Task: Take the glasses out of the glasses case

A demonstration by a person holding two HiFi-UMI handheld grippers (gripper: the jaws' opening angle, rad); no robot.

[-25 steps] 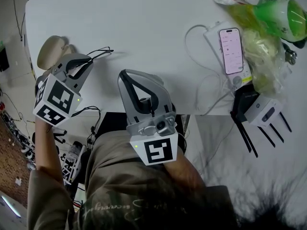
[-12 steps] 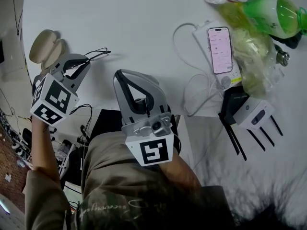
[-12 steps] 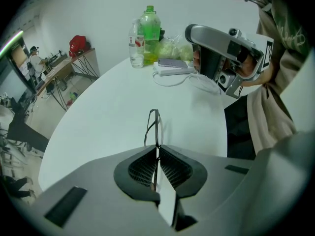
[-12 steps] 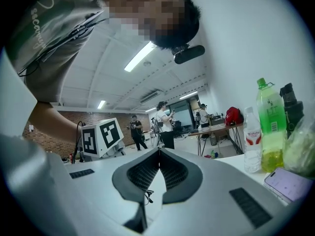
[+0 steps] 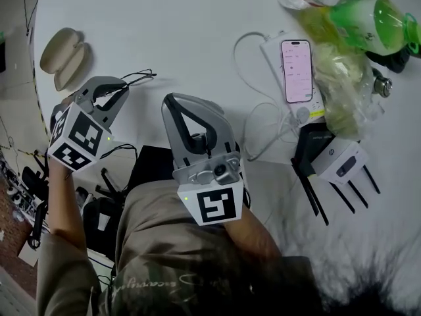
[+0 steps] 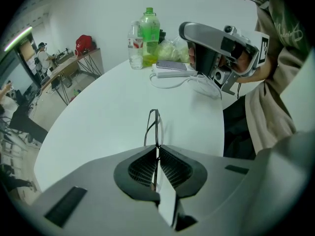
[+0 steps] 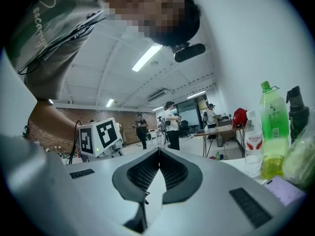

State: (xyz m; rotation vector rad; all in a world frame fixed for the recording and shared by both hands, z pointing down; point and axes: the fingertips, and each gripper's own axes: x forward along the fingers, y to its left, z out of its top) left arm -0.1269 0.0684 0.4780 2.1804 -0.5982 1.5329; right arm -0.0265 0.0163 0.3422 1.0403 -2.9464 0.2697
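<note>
Glasses (image 6: pixel 153 127) are carried further from the open glasses case (image 5: pixel 62 56), which is left at the table (image 5: pixel 197 31) edge; they are clamped in the left claw (image 6: pixel 156 150); the right claw (image 7: pixel 158 150) is held closed, empty.

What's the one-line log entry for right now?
left gripper: jaws shut on glasses | glasses case: open on table | right gripper: jaws shut, empty

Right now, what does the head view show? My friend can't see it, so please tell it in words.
Seen from above, the left gripper pinches thin black glasses over a white table, with the open beige glasses case lying empty nearby. The right gripper is shut on nothing, and a phone and green bottle sit at the table's right.
</note>
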